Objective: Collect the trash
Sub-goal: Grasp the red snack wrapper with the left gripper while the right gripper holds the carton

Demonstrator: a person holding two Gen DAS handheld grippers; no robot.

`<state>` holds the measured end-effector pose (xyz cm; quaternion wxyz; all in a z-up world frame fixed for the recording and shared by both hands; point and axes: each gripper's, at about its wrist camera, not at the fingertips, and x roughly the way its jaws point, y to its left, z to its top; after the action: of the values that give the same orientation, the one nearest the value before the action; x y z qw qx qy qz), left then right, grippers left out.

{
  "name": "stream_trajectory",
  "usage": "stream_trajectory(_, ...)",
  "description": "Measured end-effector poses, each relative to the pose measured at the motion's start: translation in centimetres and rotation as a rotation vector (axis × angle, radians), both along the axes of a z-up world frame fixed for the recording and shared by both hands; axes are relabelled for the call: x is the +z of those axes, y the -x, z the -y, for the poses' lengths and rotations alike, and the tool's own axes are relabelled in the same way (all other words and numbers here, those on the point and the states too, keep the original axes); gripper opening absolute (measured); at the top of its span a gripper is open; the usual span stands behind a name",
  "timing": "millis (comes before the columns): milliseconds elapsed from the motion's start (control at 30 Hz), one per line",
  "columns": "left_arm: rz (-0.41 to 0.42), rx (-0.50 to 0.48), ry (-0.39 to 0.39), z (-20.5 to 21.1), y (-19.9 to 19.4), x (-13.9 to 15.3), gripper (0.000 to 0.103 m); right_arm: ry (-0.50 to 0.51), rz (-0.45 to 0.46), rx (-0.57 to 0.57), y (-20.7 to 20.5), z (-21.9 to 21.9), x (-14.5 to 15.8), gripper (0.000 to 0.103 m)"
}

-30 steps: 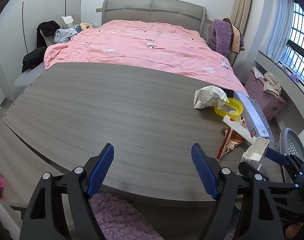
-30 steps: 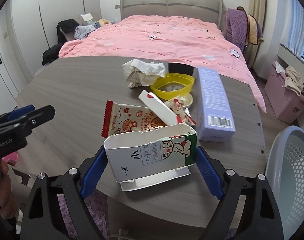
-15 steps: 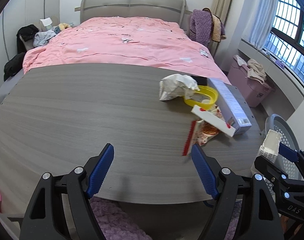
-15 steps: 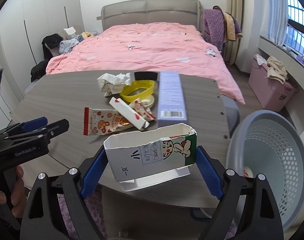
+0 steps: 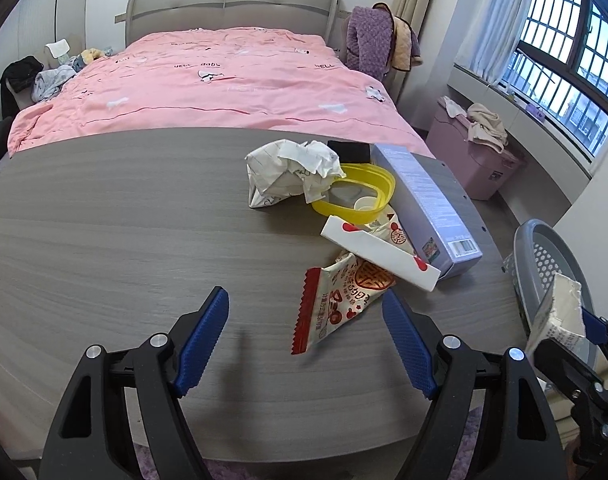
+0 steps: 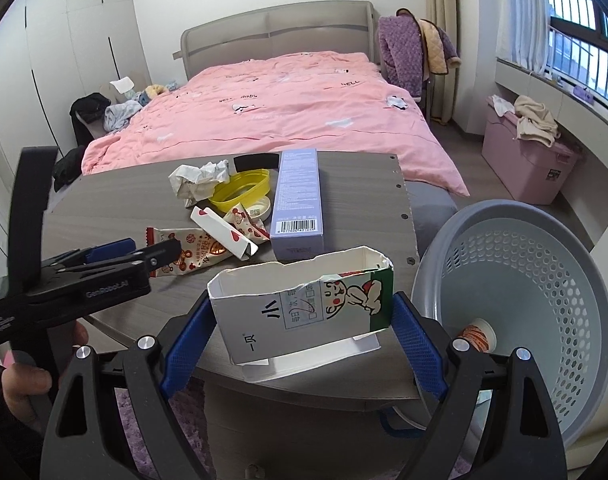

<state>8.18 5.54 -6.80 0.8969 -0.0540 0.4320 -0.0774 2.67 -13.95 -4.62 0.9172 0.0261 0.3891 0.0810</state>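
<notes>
One risk: right gripper (image 6: 299, 334) pinches the torn carton (image 6: 304, 308) beside the basket (image 6: 516, 300) – released early, it misses; left gripper (image 5: 304, 340) gapes wide, holding nothing

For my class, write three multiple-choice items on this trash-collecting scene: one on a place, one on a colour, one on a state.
1. Where is the basket?
A. on the bed
B. beside the table's right end
C. under the window

2. What colour is the oval lid?
A. yellow
B. green
C. black

3. What is the right gripper doing?
A. hanging open
B. gripping the torn carton
C. gripping a snack wrapper

Answers: B, the basket stands beside the table edge; A, the lid is bright yellow; B, both pads press the carton's ends.
</notes>
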Motion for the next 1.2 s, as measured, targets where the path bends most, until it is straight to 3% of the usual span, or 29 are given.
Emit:
stream_trajectory(67,-0.002,-0.003,-0.003,0.2,-0.2,-0.3,0.074,-0.008,0.000,0.000,0.0,0.1,0.1,0.085)
stream_trajectory(267,-0.015,-0.020,0.004,0.4,-0.8,-0.8,0.050,-0.022,0.003,-0.002,0.2,0.5,0.3,0.085)
stream_trajectory(400,-0.026,-0.040,0.039,0.2,-1.0,-1.0,0.018,-0.023,0.003,-0.003,0.2,0.6,0.4,0.085)
stream_trajectory(667,-0.005,-0.022,0.047,-0.2,-0.4,-0.1,0.012,-0.023,0.003,0.001,0.2,0.7,0.5,0.085)
stream_trajectory(1200,0.138,0.062,-0.102,-1.9,2.3,4.1,0.010,-0.024,0.013,0.013,0.4,0.2,0.7,0.085)
